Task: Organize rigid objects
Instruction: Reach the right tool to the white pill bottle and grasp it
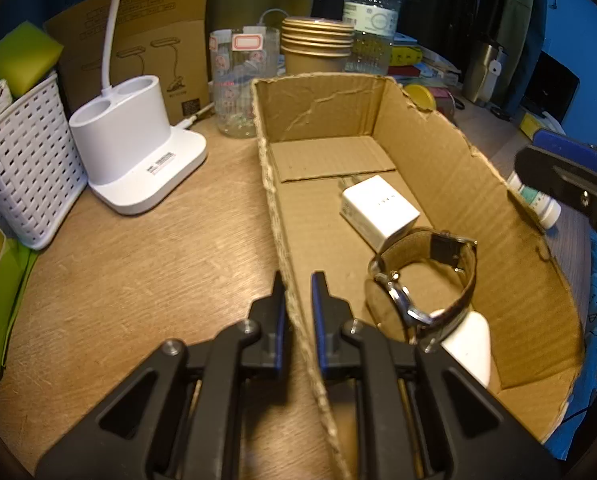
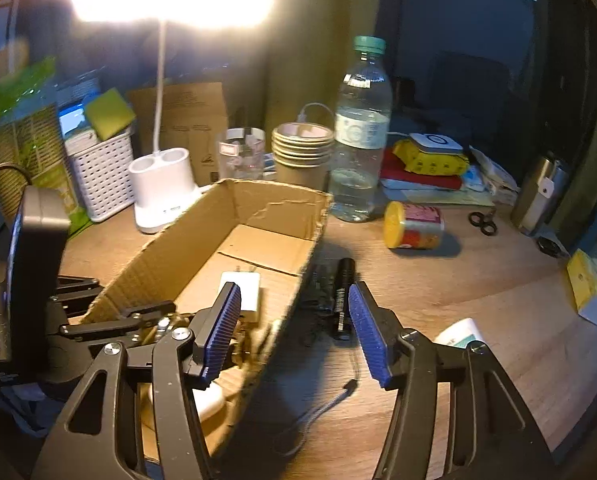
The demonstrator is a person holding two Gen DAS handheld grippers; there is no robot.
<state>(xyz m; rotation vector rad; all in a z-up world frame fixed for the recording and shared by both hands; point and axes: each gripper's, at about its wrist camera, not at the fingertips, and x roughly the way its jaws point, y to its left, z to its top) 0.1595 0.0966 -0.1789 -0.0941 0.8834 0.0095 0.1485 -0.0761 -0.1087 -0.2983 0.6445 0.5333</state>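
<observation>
The left gripper (image 1: 298,280) has its jaws clamped narrow on the near left wall of the box (image 1: 438,148), one finger outside and one inside, most likely to keep the light cardboard from sliding on the desk (image 1: 146,280) while things are dropped in. Inside the box lie a white charger (image 1: 378,210), a watch (image 1: 426,280) standing on its strap just beside it, and a white object (image 1: 470,344) half hidden under the watch, so part of the sorting looks done. The right gripper (image 2: 294,332) hangs over the box's right wall with its jaws wide and nothing between them; one pad sits above the box interior, the other above the desk. Just outside that wall, on the desk, a black flashlight (image 2: 342,300) lies with its cord (image 2: 330,404) trailing toward the camera, and it seems the nearest candidate to go in next. A yellow-lidded can (image 2: 414,226) lies on its side farther off, and a small white bottle (image 1: 538,204) lies just outside the right wall. The lamp base (image 1: 134,152), basket (image 1: 26,160) and water bottle (image 2: 360,136) stand well clear behind the box.
</observation>
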